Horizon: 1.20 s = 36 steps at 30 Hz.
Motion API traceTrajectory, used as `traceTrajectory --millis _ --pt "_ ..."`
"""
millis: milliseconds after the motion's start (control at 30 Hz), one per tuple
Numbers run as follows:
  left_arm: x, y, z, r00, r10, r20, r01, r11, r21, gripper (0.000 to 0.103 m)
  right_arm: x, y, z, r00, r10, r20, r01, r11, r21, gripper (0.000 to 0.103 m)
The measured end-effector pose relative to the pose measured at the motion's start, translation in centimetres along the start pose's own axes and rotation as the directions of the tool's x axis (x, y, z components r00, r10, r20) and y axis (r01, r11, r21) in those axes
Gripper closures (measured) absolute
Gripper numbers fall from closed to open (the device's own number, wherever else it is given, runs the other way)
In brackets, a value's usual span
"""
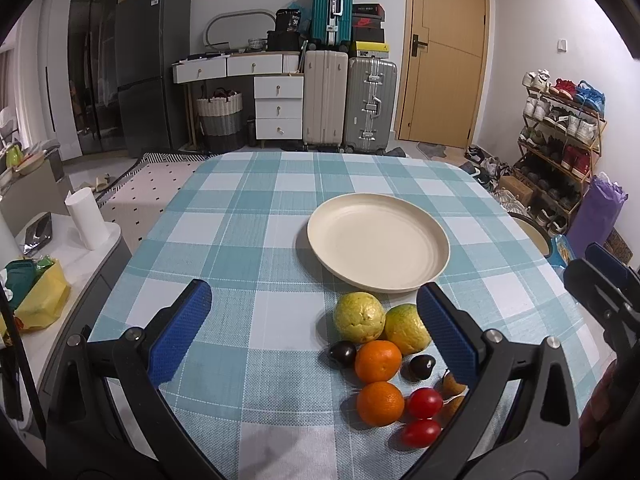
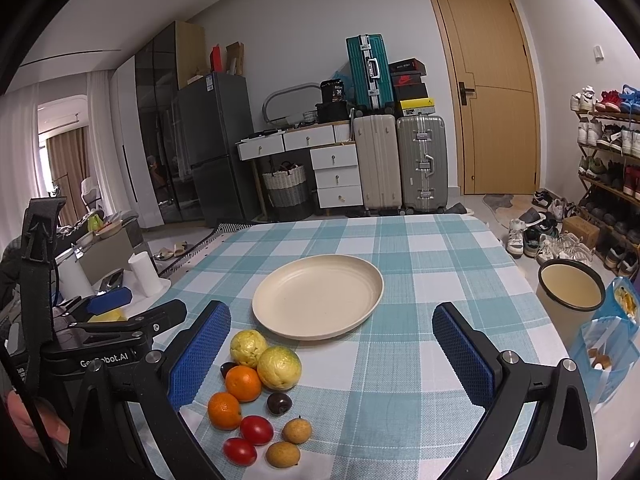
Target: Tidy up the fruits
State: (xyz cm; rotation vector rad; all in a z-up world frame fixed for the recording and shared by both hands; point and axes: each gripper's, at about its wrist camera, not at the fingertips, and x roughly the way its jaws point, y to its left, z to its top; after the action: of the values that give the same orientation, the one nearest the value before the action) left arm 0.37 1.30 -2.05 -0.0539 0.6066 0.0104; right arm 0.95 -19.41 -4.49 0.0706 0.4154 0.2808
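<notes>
I hold the left gripper point(image 1: 316, 332) and right gripper point(image 2: 332, 354) with jaws spread wide, both empty. The fruit cluster point(image 2: 260, 396) lies just nearer than the round cream plastic plate point(image 2: 320, 300), its long axis running from plate toward me. The checked teal tablecloth point(image 2: 420, 248) lies beneath.

Plate point(image 2: 318, 298) mid-table point(image 2: 440, 240), fruits point(image 2: 256, 392) clustered just before it, bucket point(image 2: 570, 292) right.
</notes>
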Motion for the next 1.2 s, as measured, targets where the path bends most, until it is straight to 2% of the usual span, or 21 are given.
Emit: traceTrajectory --millis 100,333,600,667,800,1000,1100,1200 --pt "0.9 0.1 0.0 1.0 -0.003 -0.018 0.003 1.0 -0.004 0.0 0.1 -0.1 -0.2 1.0 0.003 -0.001 -0.003 1.0 0.002 0.0" --pt "4.1 0.8 -0.2 0.994 -0.06 -0.094 0.056 0.998 -0.038 0.001 1.2 -0.5 -0.8 1.0 0.01 -0.015 -0.009 1.0 0.009 0.0" --pt "8.9 0.9 -0.6 0.971 -0.132 -0.202 0.122 0.991 -0.062 0.001 3.6 -1.4 -1.4 0.998 0.023 -0.062 -0.021 0.999 0.034 0.0" --pt "10.2 1.2 -0.6 0.961 -0.154 -0.23 0.139 0.987 -0.078 0.001 4.3 -1.7 -1.6 0.997 0.026 -0.075 -0.023 0.999 0.042 0.0" --pt "12.9 1.8 -0.8 0.929 -0.217 -0.299 0.187 0.974 -0.127 0.001 5.8 -2.1 -1.9 0.995 0.027 -0.1 -0.022 0.999 0.049 0.0" --pt "15.7 2.4 -1.0 0.902 -0.279 -0.329 0.237 0.958 -0.162 0.004 7.7 -2.9 -2.1 0.99 0.046 -0.135 -0.036 0.996 0.078 0.0" --pt "17.3 2.6 -0.9 0.883 -0.318 -0.346 0.264 0.945 -0.194 0.011 8.5 -3.3 -2.1 0.988 0.052 -0.145 -0.039 0.995 0.091 0.0" --pt "18.6 3.0 -0.8 0.854 -0.371 -0.363 0.302 0.924 -0.235 0.016 9.4 -3.5 -2.2 0.986 0.054 -0.16 -0.039 0.995 0.095 0.0"
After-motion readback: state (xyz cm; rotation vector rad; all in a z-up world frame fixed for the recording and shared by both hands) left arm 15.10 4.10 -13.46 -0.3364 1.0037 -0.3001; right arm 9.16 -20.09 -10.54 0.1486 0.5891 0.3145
